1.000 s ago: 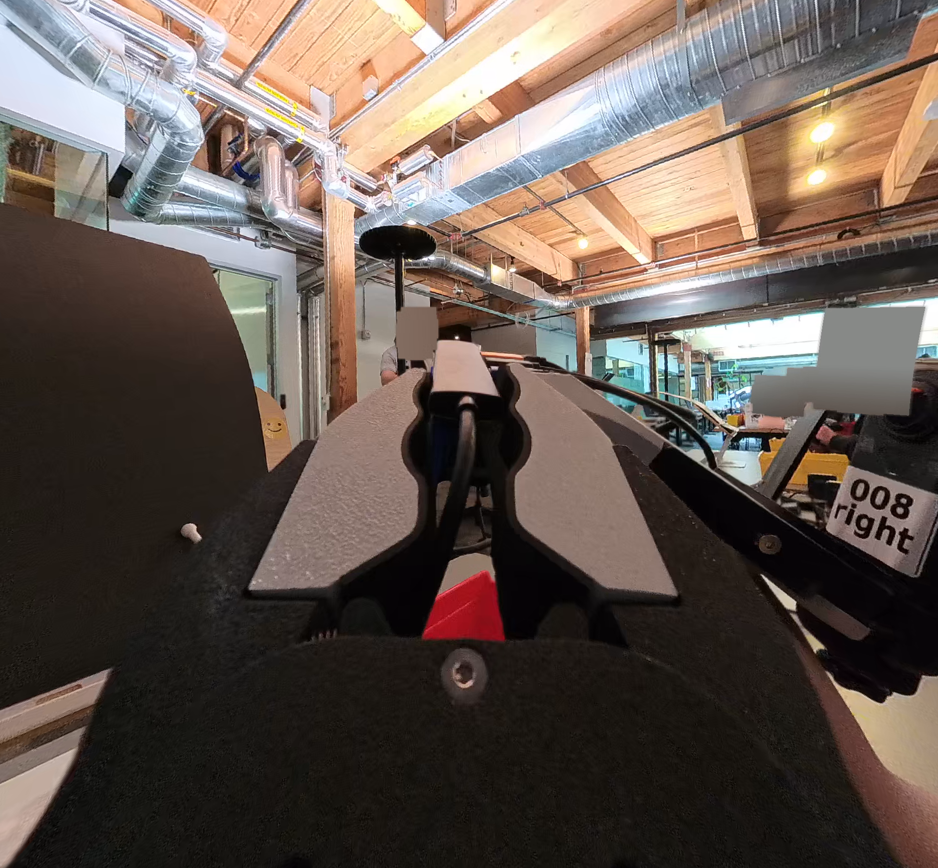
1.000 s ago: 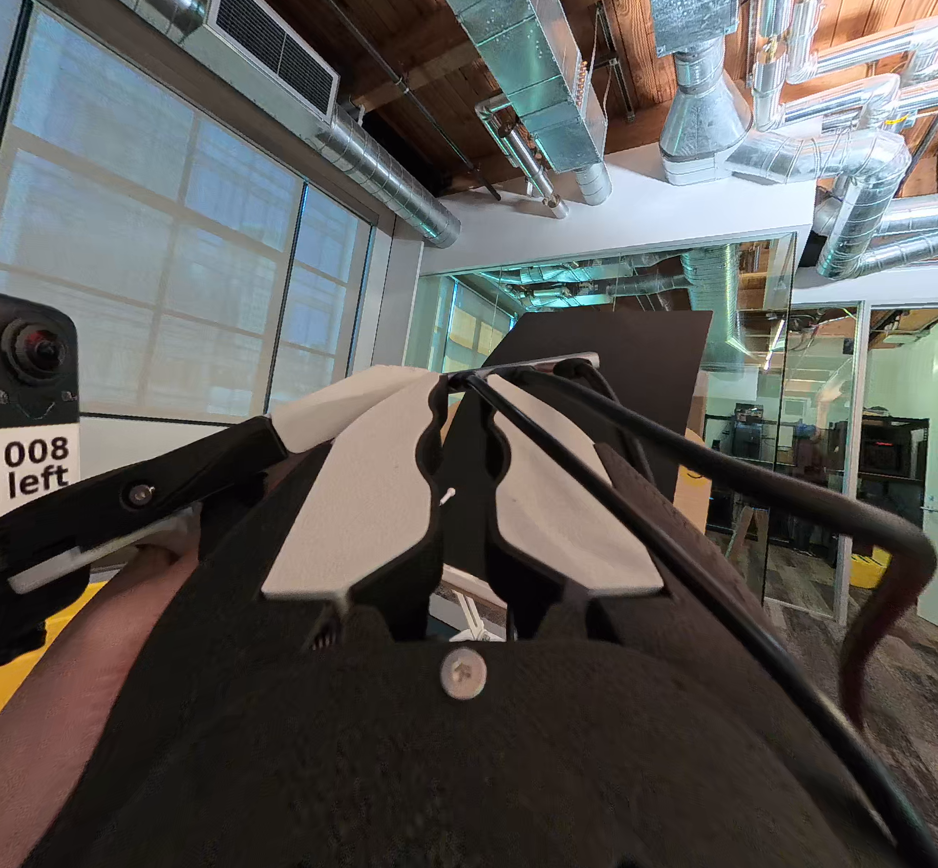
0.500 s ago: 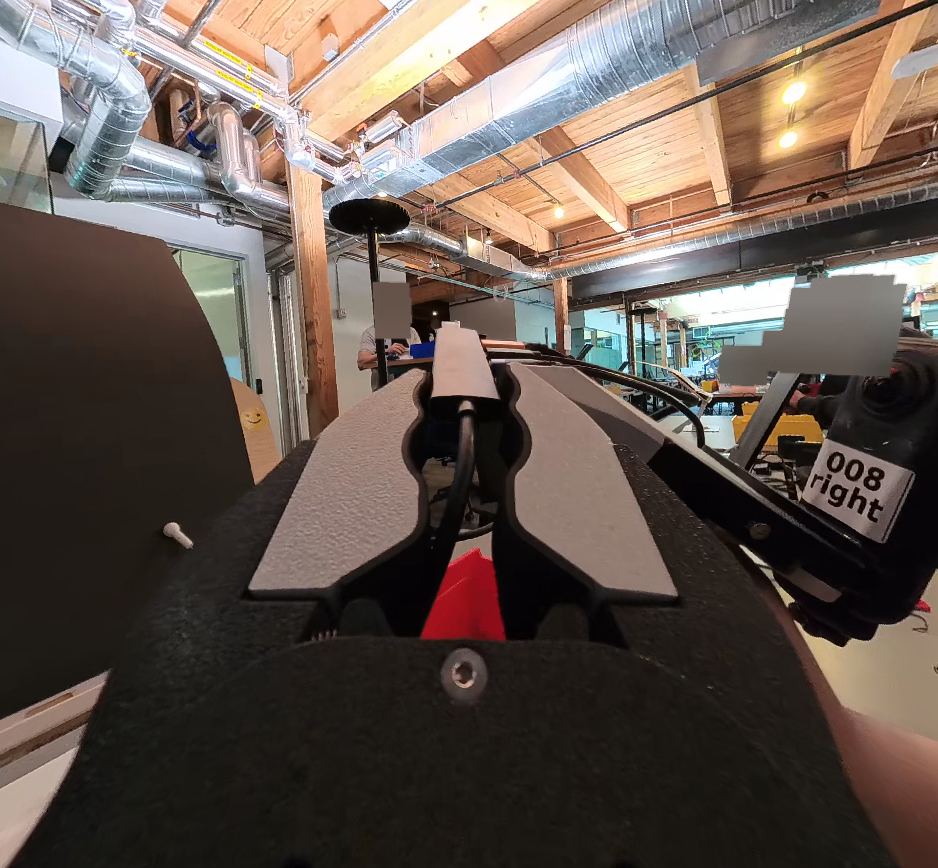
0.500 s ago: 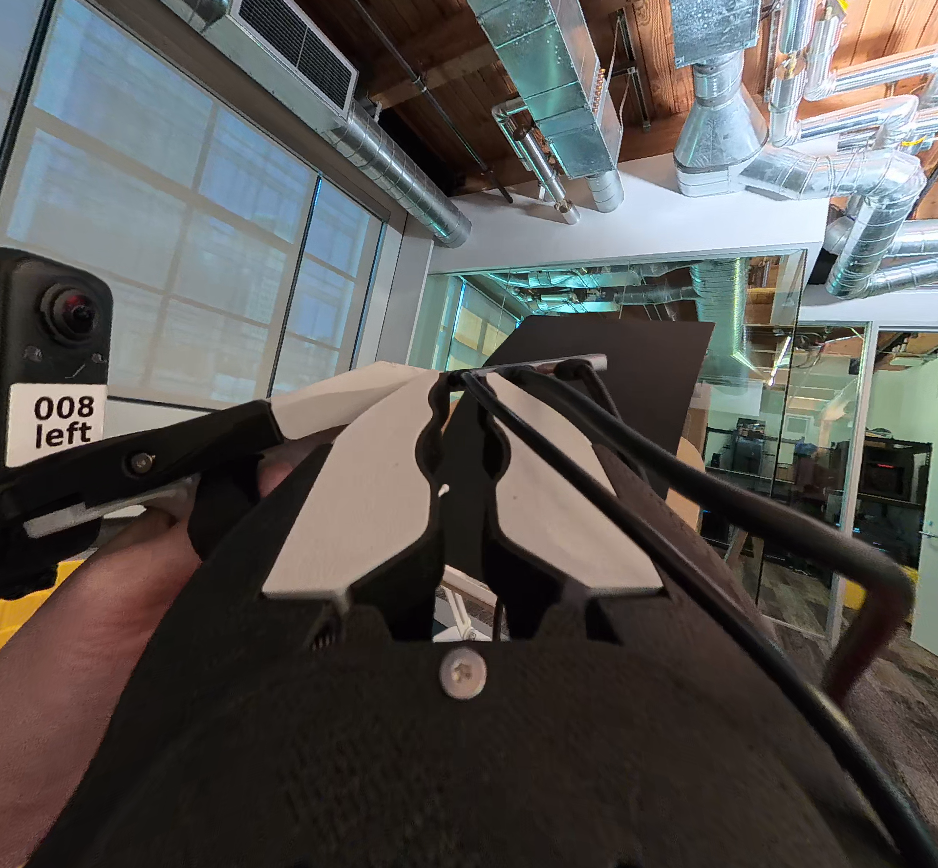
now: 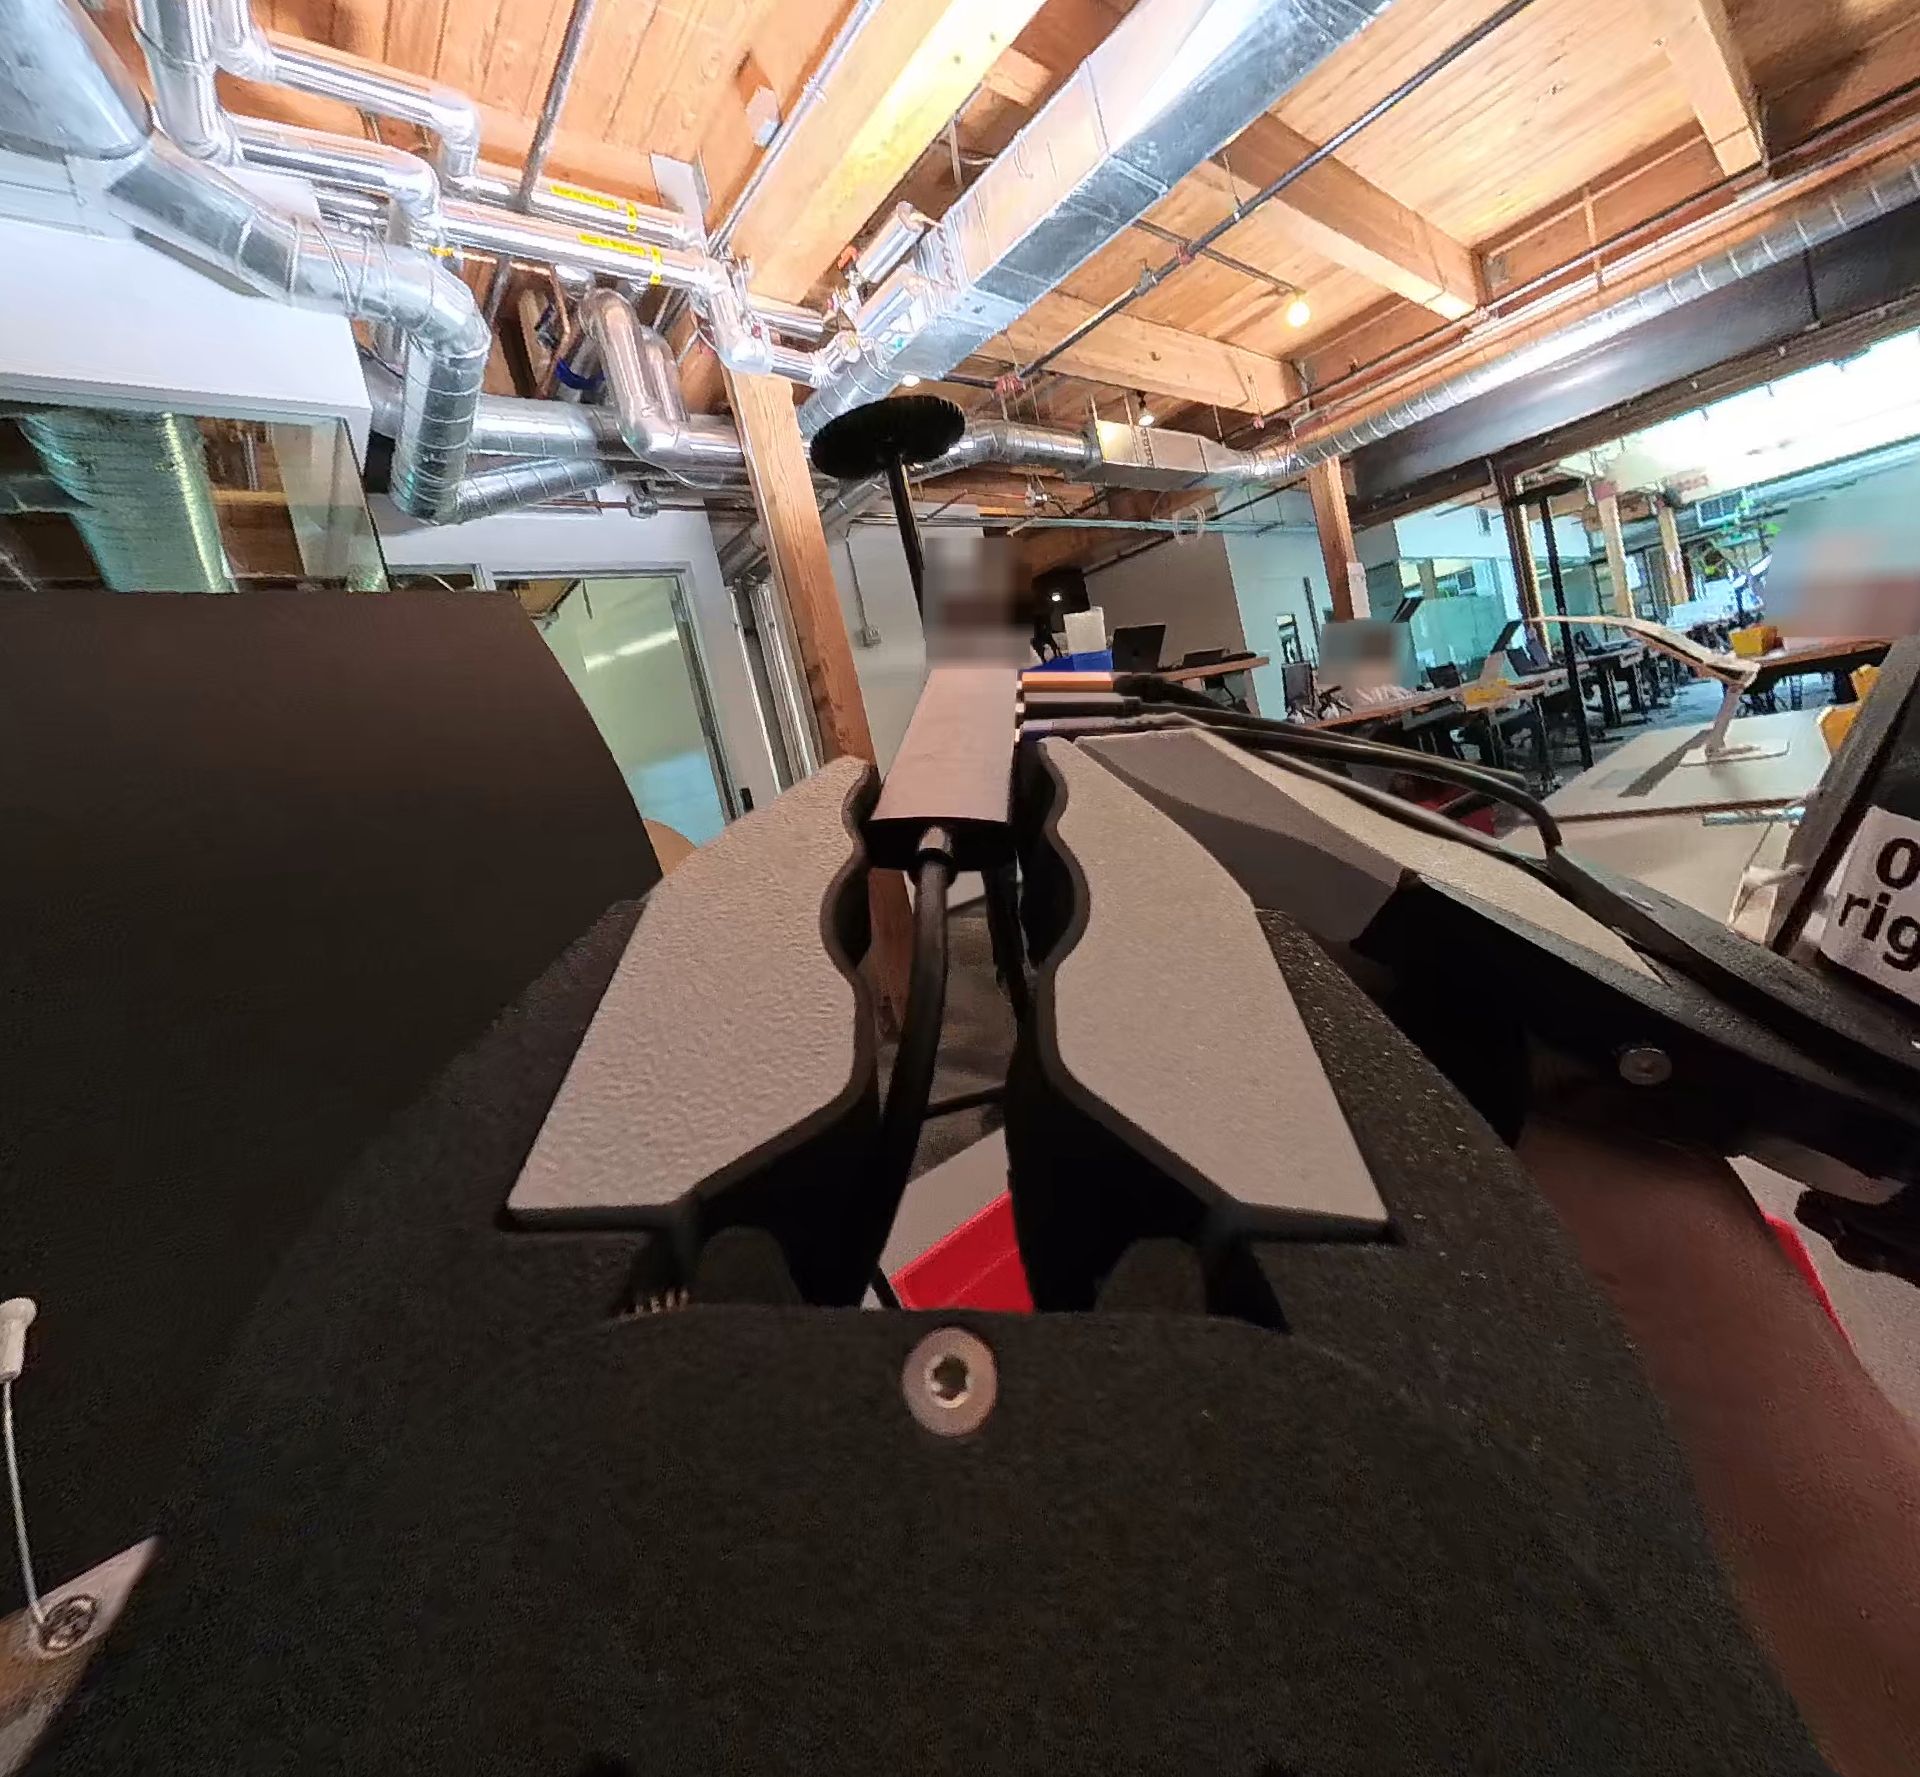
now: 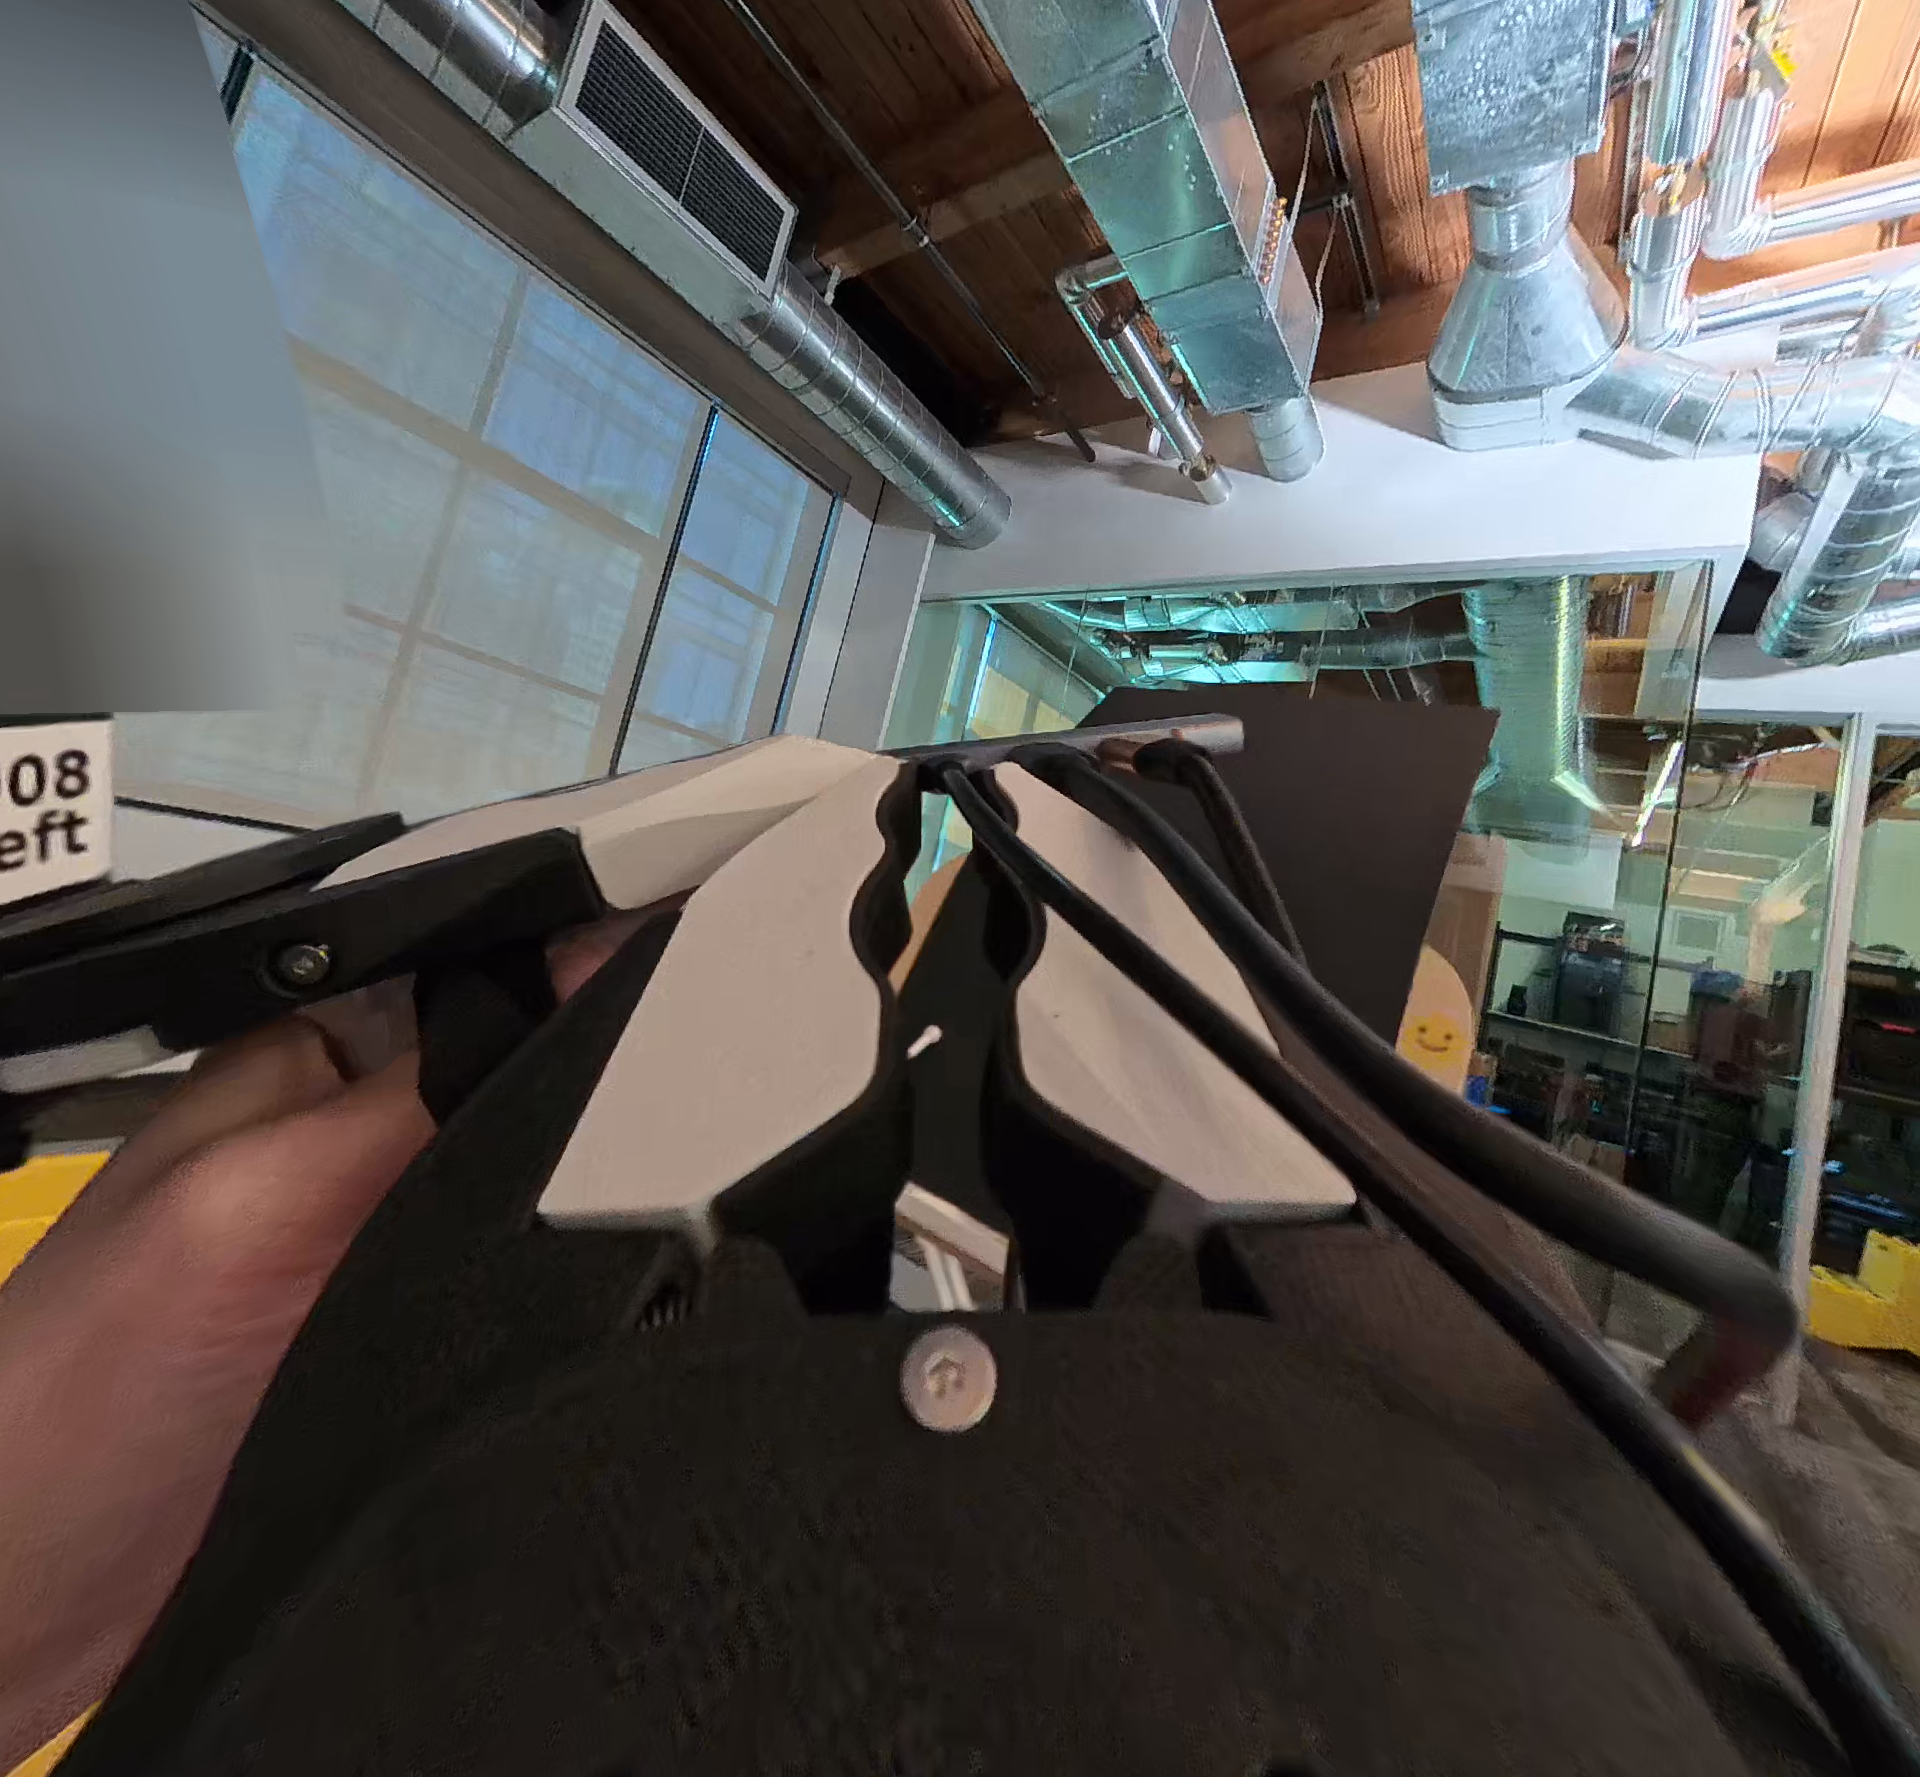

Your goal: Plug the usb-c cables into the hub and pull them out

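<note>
The left tongs point(image 5: 951, 797) squeeze the hub point(image 5: 951, 751); the right tongs point(image 6: 951, 792) pinch a cable point(image 6: 1195, 1010). Pull straight, hold steady.

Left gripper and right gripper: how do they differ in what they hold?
The left gripper is shut on the flat dark hub; the right gripper is shut on a thin black cable at the hub's edge. Left jaws stand wider apart than right jaws. Both meet at the hub.
</note>
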A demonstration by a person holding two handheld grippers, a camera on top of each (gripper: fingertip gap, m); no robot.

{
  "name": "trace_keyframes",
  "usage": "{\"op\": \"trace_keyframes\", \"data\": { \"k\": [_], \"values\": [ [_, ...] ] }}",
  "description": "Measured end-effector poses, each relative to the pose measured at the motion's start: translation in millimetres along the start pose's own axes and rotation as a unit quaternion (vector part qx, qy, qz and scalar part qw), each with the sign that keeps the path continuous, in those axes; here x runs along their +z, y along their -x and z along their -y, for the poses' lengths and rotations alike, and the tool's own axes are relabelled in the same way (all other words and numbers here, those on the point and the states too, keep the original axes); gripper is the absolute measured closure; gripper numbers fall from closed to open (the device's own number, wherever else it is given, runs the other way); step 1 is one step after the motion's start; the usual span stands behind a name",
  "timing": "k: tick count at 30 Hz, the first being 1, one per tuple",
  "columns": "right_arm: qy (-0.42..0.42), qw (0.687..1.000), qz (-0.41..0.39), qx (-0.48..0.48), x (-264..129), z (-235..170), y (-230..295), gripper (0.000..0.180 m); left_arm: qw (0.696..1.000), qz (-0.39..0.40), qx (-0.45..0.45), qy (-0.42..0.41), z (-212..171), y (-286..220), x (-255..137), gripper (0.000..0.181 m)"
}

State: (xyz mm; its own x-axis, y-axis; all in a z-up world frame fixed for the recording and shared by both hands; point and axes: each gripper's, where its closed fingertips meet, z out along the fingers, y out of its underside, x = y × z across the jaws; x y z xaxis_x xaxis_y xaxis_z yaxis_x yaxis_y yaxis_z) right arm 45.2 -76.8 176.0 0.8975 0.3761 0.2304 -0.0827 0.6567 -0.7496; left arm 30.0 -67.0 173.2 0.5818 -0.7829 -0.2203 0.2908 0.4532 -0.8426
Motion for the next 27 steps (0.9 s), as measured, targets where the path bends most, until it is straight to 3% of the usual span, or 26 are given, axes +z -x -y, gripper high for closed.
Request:
{"op": "trace_keyframes", "data": {
  "k": [10,17,27],
  "values": [
    [0.002,0.997,-0.024,-0.069,0.8,14.0,5.7,0.164,1.000,0.015,-0.011,-0.018,13.8,-1.7,-1.9,0.155],
    [-0.010,0.999,0.030,-0.033,1.2,21.5,11.4,0.168,0.999,-0.029,-0.036,-0.024,24.1,-3.8,-5.5,0.156],
    [0.005,0.997,-0.031,-0.068,1.7,16.1,7.9,0.163,0.999,0.038,0.008,-0.016,20.6,-1.2,-4.3,0.156]
  ]
}}
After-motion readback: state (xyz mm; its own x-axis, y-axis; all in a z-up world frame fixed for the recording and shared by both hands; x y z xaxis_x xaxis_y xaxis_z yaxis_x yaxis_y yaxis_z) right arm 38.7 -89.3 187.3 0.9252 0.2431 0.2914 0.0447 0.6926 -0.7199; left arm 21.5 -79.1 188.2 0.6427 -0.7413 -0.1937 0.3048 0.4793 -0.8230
